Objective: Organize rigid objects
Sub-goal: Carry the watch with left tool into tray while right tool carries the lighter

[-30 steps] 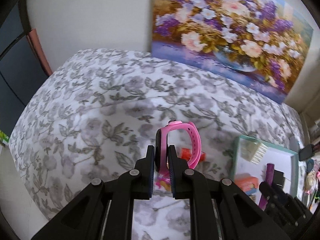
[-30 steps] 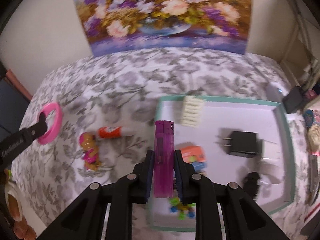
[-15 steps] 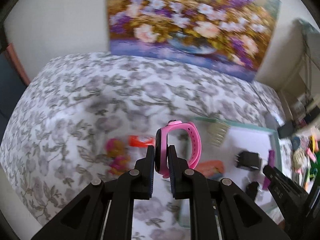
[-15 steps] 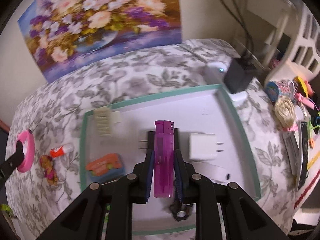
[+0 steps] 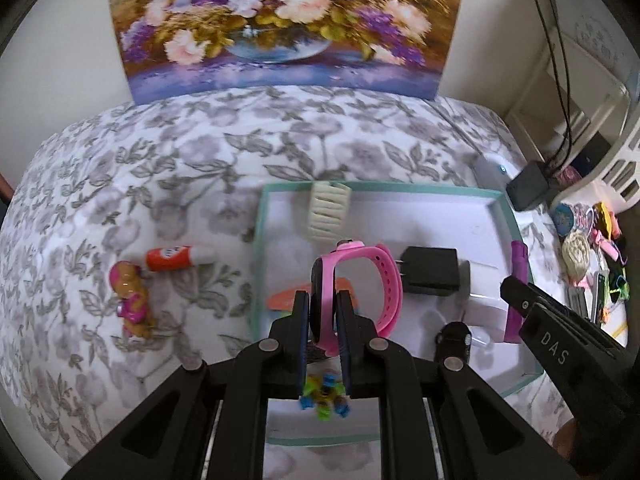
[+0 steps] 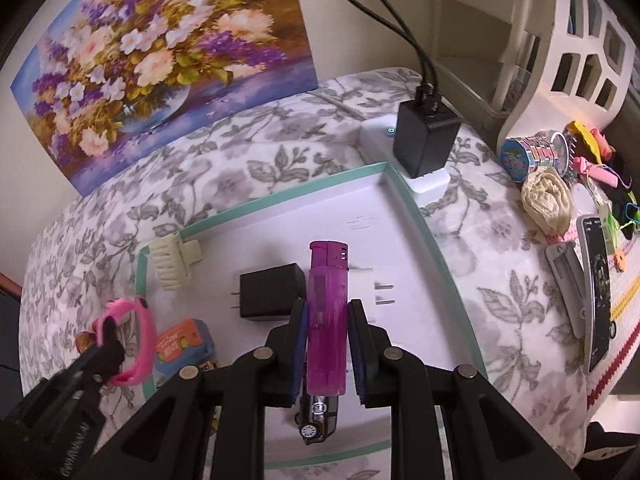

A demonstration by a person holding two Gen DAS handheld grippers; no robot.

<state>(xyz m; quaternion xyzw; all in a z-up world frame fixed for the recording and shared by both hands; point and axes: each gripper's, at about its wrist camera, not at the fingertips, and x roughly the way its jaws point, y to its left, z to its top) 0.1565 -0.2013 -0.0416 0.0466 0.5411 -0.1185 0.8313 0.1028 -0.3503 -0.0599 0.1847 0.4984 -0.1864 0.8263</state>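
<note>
My left gripper [image 5: 323, 312] is shut on a pink wristwatch [image 5: 384, 280], held above the left part of a white tray with a teal rim [image 5: 380, 190]. My right gripper [image 6: 327, 332] is shut on a purple lighter [image 6: 327, 320], upright over the tray's [image 6: 436, 248] middle. In the tray lie a cream hair clip [image 5: 329, 212], a black plug [image 5: 431, 271], a white plug [image 6: 366, 280], an orange tape measure [image 6: 182, 342], a small toy car [image 6: 318, 414] and a small colourful toy [image 5: 325, 394]. On the bedspread left of the tray lie an orange glue stick [image 5: 180, 257] and a pink doll figure [image 5: 130, 296].
A flower painting [image 5: 280, 24] leans on the wall behind the floral bedspread [image 5: 160, 160]. A black charger [image 6: 426, 142] sits in a white socket block by the tray's far right corner. Hair clips, tape rolls and a white shelf unit [image 6: 568, 52] crowd the right side.
Both grippers moved right across the bed, each still holding its item. The left one came from over the bedspread to over the tray; the right one moved toward the tray's right side.
</note>
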